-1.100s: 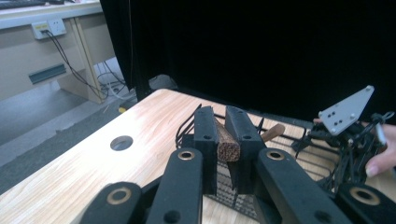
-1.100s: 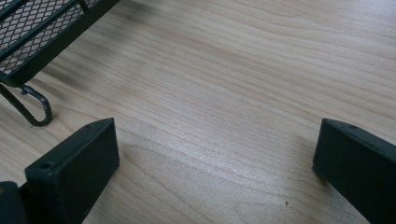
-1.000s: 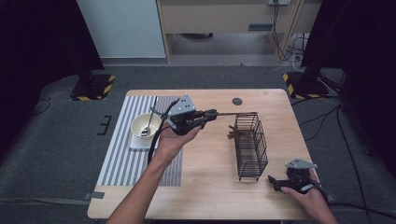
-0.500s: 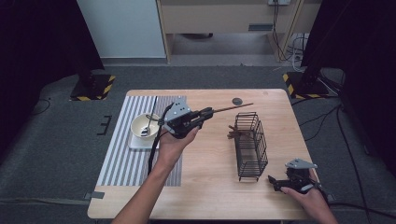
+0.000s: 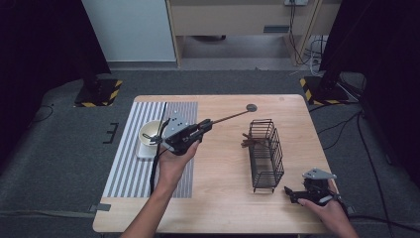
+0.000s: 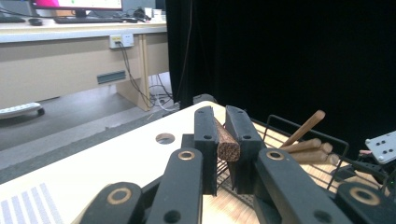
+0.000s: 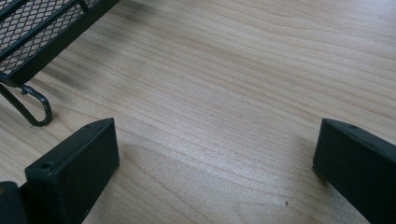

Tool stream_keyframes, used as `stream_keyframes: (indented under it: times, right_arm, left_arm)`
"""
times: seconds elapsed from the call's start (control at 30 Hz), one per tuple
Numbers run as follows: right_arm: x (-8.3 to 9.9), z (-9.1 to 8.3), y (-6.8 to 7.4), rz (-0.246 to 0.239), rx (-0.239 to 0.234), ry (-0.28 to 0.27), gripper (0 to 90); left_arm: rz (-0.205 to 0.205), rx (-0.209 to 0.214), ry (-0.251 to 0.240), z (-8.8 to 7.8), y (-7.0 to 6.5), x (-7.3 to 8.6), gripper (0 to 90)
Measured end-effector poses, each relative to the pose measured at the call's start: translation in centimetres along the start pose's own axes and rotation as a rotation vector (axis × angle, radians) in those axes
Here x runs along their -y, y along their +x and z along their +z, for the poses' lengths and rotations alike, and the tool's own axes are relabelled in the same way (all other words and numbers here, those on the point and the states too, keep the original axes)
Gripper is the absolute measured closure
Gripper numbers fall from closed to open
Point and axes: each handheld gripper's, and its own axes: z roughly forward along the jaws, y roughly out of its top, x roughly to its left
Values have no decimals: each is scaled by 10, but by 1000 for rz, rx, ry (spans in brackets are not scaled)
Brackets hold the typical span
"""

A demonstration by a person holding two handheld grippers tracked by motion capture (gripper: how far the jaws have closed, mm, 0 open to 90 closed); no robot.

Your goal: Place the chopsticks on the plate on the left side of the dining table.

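Note:
My left gripper (image 5: 207, 124) hovers over the middle of the table, shut on a long brown wooden stick (image 5: 229, 117) that points away to the right, toward the far edge. Along the left gripper's jaws (image 6: 223, 122), the stick's rough cut end (image 6: 227, 145) sits pinched between the pads. A black wire basket (image 5: 267, 153) stands to the right with several wooden sticks (image 5: 249, 142) leaning out of its far end (image 6: 306, 140). My right gripper (image 5: 291, 192) rests low at the table's near right corner, open, with bare wood between its jaws (image 7: 215, 158).
A white bowl (image 5: 148, 134) sits on a white square base on the striped mat (image 5: 129, 173) at the left. A round hole (image 5: 251, 107) is in the tabletop near the far edge. The basket's foot (image 7: 32, 105) lies close to my right gripper.
My left gripper has carried the stick leftward and slightly lower, away from the basket. The right gripper has stayed put.

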Motion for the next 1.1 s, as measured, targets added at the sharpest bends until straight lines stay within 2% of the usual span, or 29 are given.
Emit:
stream_keyframes:
  times: [0.17, 0.3, 0.4, 0.73, 1.1]
  right_arm:
    - [0, 0, 0, 2, 0, 1, 2]
    - [0, 0, 0, 0, 0, 0, 2]
    - [0, 0, 0, 0, 0, 0, 2]
    - [0, 0, 0, 2, 0, 1, 2]
    - [0, 0, 0, 0, 0, 0, 2]
  left_arm:
    - [-19, -14, -12, -7, 3, 7, 831]
    - [-22, -39, -13, -12, 5, 12, 831]
    - [-40, -60, -16, -16, 7, 18, 831]
    - [-63, -91, 16, -24, 8, 44, 831]
    - [-82, -116, 34, -37, 13, 62, 831]
